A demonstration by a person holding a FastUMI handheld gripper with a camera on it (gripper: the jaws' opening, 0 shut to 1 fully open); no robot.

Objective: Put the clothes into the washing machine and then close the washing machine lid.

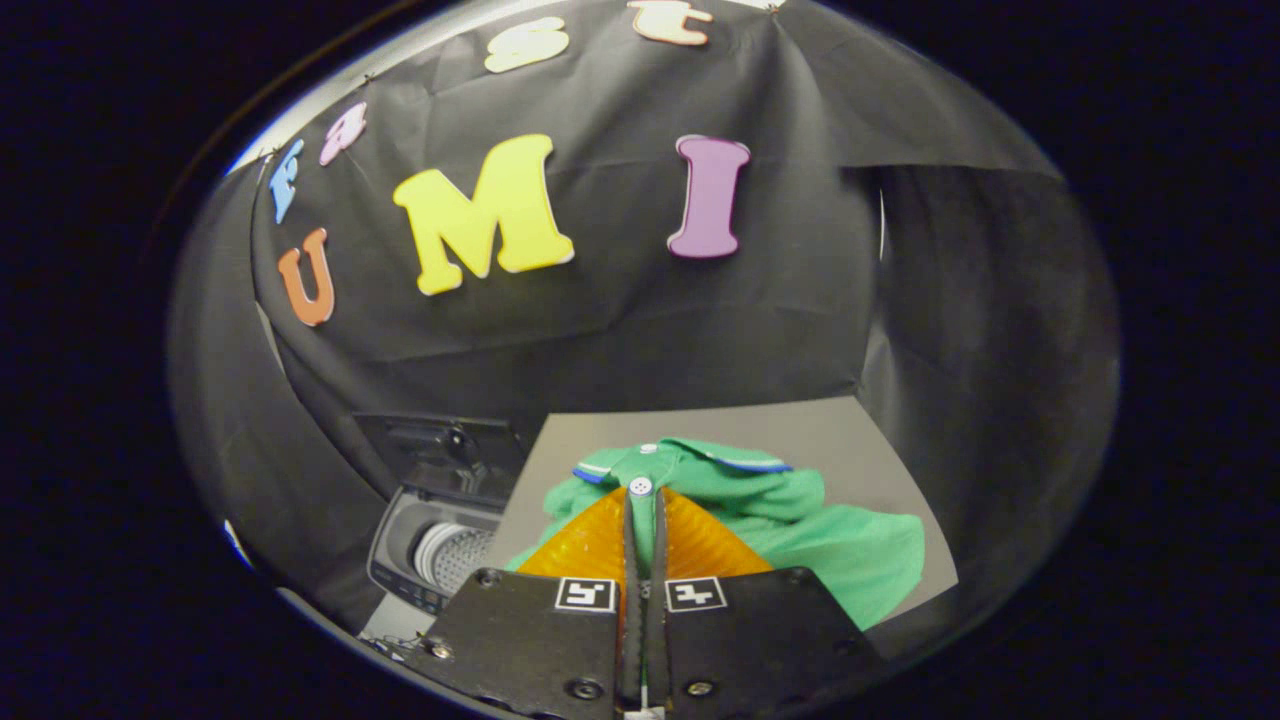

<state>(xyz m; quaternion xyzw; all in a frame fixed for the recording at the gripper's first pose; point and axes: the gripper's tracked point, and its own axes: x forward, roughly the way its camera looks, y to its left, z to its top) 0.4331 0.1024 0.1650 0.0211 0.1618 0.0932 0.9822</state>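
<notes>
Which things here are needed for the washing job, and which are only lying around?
For the job:
- green shirt, on the table, pinched between the nearly closed fingers
- washing machine, lid up, beside the table

Just there:
- grey table
- black cloth wall

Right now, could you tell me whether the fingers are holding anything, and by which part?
The gripper is shut on the green shirt, pinching a thin fold of its front placket, just below the white button under the collar.

Claw (641, 500) pinching green shirt (800, 520) (collar)
</notes>
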